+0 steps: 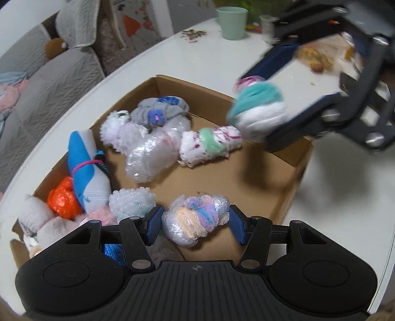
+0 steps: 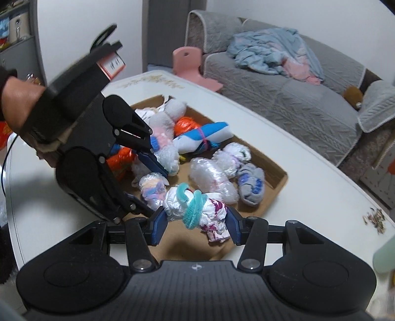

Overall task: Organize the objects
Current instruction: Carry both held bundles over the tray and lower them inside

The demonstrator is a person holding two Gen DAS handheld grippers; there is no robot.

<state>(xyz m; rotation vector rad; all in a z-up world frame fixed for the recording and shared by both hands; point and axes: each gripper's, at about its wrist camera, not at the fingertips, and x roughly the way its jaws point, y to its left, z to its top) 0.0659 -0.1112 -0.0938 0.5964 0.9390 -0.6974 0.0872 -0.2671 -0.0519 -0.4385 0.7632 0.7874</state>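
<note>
Where bundles (image 1: 209, 145) lie, cardboard box (image 1: 284, 177)

A mint cup (image 1: 232, 21) stands on the white table (image 1: 197, 56) near a grey sofa (image 2: 296, 98).

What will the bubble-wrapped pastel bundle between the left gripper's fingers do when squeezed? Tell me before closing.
The bubble-wrapped pastel bundle probably squashes rather than resists: soft knit under air-filled wrap. The glossy plastic may slide on the left gripper pads. It looks light for its bulk and rounded, so it could roll on the cardboard box floor.
</note>
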